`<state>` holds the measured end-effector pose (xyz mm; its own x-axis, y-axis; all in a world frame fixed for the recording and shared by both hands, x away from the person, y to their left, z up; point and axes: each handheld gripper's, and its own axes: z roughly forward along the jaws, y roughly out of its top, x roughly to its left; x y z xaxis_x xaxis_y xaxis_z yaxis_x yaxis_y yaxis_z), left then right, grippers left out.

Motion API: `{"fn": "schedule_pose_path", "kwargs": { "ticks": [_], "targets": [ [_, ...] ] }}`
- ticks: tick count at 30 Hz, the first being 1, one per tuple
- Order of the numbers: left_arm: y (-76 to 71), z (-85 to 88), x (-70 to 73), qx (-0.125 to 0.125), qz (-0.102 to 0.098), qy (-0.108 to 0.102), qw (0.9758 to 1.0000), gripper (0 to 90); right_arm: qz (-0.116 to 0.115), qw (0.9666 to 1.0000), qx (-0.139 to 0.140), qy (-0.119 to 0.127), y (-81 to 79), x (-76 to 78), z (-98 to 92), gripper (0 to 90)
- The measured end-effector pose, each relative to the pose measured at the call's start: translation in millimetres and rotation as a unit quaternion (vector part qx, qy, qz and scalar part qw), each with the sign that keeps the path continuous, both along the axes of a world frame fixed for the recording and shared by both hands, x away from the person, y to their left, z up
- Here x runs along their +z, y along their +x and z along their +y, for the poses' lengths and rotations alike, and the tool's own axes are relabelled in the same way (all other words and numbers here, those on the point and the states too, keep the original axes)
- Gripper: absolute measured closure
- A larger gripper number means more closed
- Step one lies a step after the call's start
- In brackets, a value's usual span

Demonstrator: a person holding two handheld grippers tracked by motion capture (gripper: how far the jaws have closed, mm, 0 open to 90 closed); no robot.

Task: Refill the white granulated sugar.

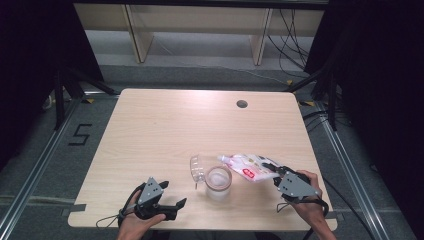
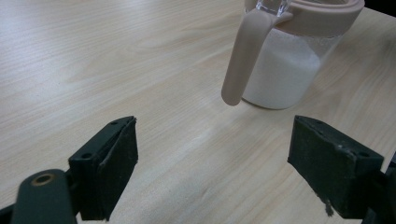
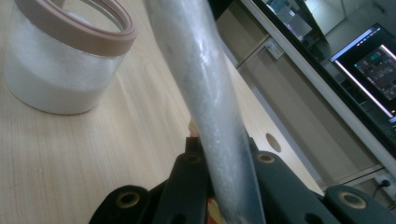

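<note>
A clear glass jar (image 1: 218,182) with a pinkish rim stands near the table's front edge, holding white powder; its hinged lid (image 1: 197,170) hangs open to the left. In the left gripper view the jar (image 2: 285,60) is ahead, its pink lid clasp (image 2: 243,56) dangling down. My left gripper (image 1: 175,206) is open, low over the table left of the jar, nothing between its jaws. My right gripper (image 1: 272,170) is shut on a white plastic pouch (image 1: 247,166) with red print, held tilted just right of the jar. The pouch (image 3: 210,93) rises edge-on between the jaws, beside the jar (image 3: 65,60).
The light wood table (image 1: 165,125) has a round cable hole (image 1: 242,104) at the back right. Wooden shelving (image 1: 200,30) stands beyond the table, and dark curtains hang on both sides. A monitor (image 3: 369,70) glows in the background.
</note>
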<state>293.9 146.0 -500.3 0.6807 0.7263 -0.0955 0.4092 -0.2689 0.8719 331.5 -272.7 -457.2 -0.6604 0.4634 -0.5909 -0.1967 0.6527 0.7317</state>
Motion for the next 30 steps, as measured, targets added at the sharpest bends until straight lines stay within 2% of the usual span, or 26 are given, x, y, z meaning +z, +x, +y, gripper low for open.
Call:
{"fn": "schedule_pose_path", "kwargs": {
  "ticks": [3, 5, 6, 13, 19, 21, 22, 24, 25, 26, 27, 29, 30],
  "targets": [
    [0.1, -0.6, -0.3, 0.001, 0.000, -0.005, 1.0000, 15.2, 0.010, 0.9999, -0.002, 0.012, 2.2, -1.2, -1.1, 89.0],
    [-0.2, 0.4, 0.3, 0.001, 0.000, 0.004, 1.0000, 15.3, 0.013, 0.9998, -0.001, 0.018, 4.7, -1.1, -1.9, 89.3],
    [-0.1, 0.2, 0.1, 0.001, 0.001, 0.002, 1.0000, 15.2, 0.014, 0.9996, -0.003, 0.025, 5.4, -1.7, -1.9, 89.4],
    [-0.3, -0.9, -0.4, 0.003, 0.003, -0.003, 1.0000, 15.2, 0.046, 0.9976, -0.014, 0.049, 18.7, -8.6, -7.1, 89.5],
    [-0.2, -0.4, -0.1, 0.001, 0.002, 0.000, 1.0000, 15.3, 0.074, 0.9930, -0.032, 0.086, 26.9, -16.2, -19.5, 89.5],
    [-0.1, -0.1, 0.2, 0.001, 0.000, 0.002, 1.0000, 15.3, 0.072, 0.9918, -0.039, 0.098, 29.1, -18.6, -24.7, 89.5],
    [-0.2, -0.4, 0.1, 0.001, 0.001, 0.000, 1.0000, 15.3, 0.071, 0.9921, -0.040, 0.095, 30.4, -19.2, -27.3, 89.5],
    [-0.3, -0.9, -0.2, -0.001, 0.001, -0.002, 1.0000, 15.3, 0.097, 0.9877, -0.044, 0.114, 30.4, -22.9, -29.6, 89.4],
    [-0.3, -0.9, -0.2, -0.001, 0.001, -0.002, 1.0000, 15.3, 0.083, 0.9893, -0.042, 0.112, 33.0, -23.1, -31.7, 89.4],
    [-0.3, -0.8, -0.3, -0.001, 0.001, -0.004, 1.0000, 15.2, 0.086, 0.9889, -0.044, 0.114, 33.2, -23.7, -32.2, 89.4],
    [-0.2, -0.5, -0.2, -0.001, 0.001, -0.003, 1.0000, 15.3, 0.095, 0.9865, -0.048, 0.124, 31.9, -25.2, -32.1, 89.4],
    [0.0, -0.6, -0.3, 0.000, 0.000, -0.004, 1.0000, 15.3, 0.090, 0.9884, -0.045, 0.114, 33.6, -24.6, -34.6, 89.4],
    [-0.3, -0.3, -0.1, -0.001, 0.001, -0.002, 1.0000, 15.3, 0.086, 0.9868, -0.053, 0.127, 33.9, -26.5, -35.8, 89.4]
  ]
}}
